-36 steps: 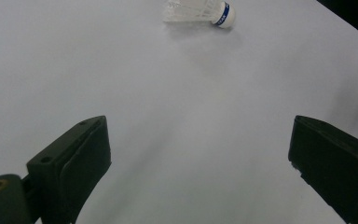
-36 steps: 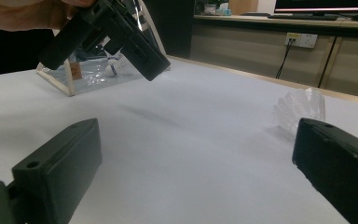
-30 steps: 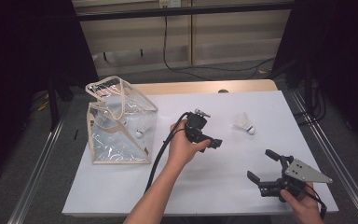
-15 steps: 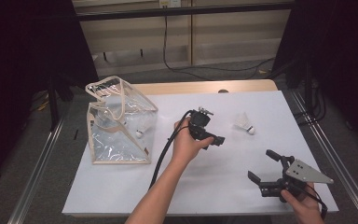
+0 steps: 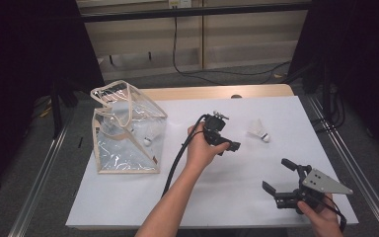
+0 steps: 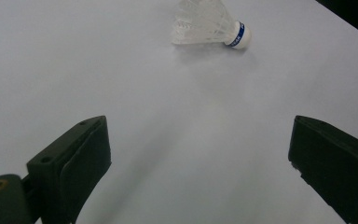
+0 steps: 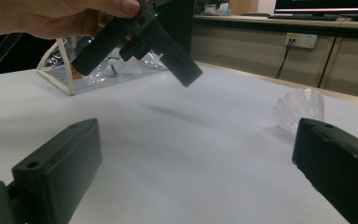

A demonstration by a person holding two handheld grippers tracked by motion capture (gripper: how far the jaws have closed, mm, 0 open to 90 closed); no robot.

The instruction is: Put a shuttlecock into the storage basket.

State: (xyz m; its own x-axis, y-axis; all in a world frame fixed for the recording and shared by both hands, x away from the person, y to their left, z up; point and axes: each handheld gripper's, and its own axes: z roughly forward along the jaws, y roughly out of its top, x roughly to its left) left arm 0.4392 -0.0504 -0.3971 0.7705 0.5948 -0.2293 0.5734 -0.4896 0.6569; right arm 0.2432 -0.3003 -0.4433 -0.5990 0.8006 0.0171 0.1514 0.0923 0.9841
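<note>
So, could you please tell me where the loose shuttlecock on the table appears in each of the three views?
High view: the shuttlecock lies right of centre on the white table, beyond the left tool.
Left gripper view: shuttlecock at the top, right of centre, cork end pointing right.
Right gripper view: shuttlecock at the right, just above the right-hand jaw.
Shared landmark: the white tabletop.

White table (image 5: 143,197), grey floor (image 5: 44,177)
</note>
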